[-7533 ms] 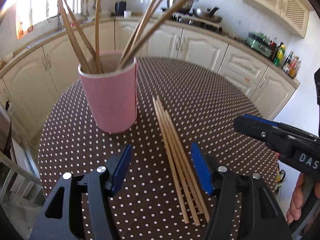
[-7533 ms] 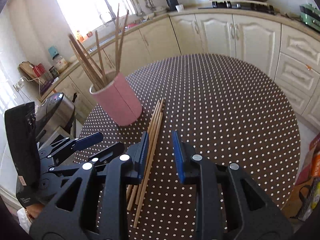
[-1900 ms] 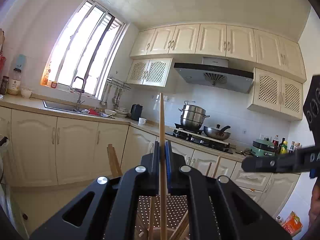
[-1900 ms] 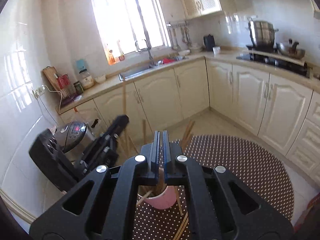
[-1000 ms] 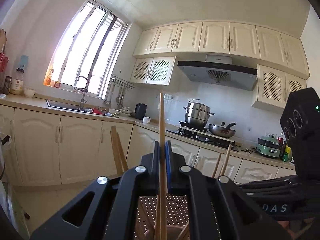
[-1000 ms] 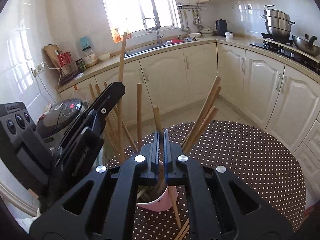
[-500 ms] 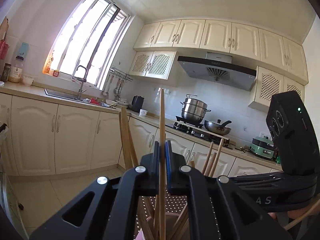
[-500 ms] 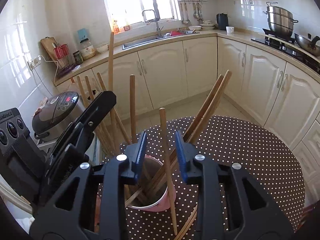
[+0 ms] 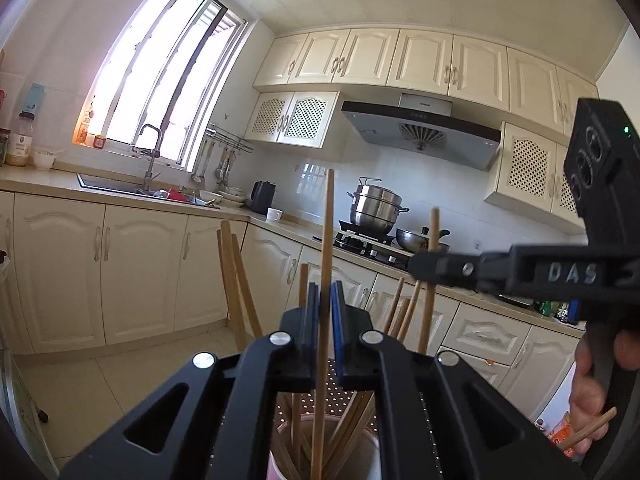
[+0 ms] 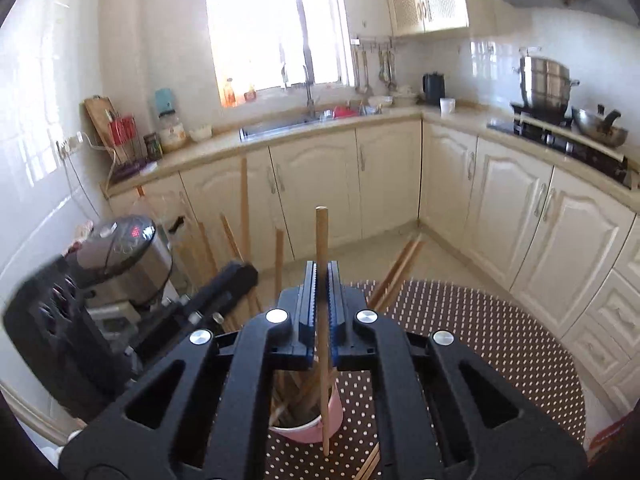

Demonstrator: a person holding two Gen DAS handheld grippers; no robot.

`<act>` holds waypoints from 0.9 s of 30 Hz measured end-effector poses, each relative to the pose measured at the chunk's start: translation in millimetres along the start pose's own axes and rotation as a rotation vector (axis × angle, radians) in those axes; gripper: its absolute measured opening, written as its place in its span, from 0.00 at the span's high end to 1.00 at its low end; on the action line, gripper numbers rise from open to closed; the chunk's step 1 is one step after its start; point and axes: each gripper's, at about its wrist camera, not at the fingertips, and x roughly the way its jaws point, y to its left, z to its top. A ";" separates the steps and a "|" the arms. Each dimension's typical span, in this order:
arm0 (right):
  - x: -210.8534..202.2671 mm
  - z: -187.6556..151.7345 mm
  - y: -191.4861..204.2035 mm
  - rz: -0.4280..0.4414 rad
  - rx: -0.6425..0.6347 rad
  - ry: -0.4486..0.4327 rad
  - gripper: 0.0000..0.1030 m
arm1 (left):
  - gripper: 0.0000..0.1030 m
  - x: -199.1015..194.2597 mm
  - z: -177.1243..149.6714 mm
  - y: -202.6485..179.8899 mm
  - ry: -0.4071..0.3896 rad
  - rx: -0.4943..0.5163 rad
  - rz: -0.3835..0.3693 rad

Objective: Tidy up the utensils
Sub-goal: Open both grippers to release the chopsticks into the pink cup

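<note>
Chopsticks are gathered in a pink cup [image 10: 320, 426] that stands on the round, brown, white-dotted counter [image 10: 472, 344]. One upright chopstick [image 9: 326, 248] is pinched between the blue pads of the left hand-held gripper [image 9: 325, 320], its lower end reaching down into the cup [image 9: 360, 460] among the other sticks; the jaws are parting slightly, yet the stick is seen still caught between them. A second chopstick [image 10: 321, 240] is clamped by the right hand-held gripper [image 10: 320, 300], whose jaws are drawn tight on it. This stick is held upright, and its lower end is seen in front of the cup's outer wall, with the tip over the dotted cloth just beside the cup; whether it touches the cloth cannot be told. More loose chopsticks [image 10: 370, 466] are seen lying on the counter near the cup. In the left wrist view the right tool is seen from the side with its black camera box, and the fingers of a hand [image 9: 592, 384] are wrapped around its handle together with another chopstick [image 9: 586, 434].
</note>
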 end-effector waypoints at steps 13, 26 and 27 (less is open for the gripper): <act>-46.6 33.8 19.1 0.004 -0.023 -0.137 0.95 | 0.68 -24.5 19.6 -12.5 -0.009 0.020 -0.005; -36.0 2.7 10.2 -0.038 0.017 -0.122 0.94 | 0.63 -40.8 21.9 -20.1 0.052 0.066 0.047; -35.2 3.7 10.8 -0.038 0.016 -0.119 0.94 | 0.63 -41.6 22.7 -20.0 0.056 0.063 0.050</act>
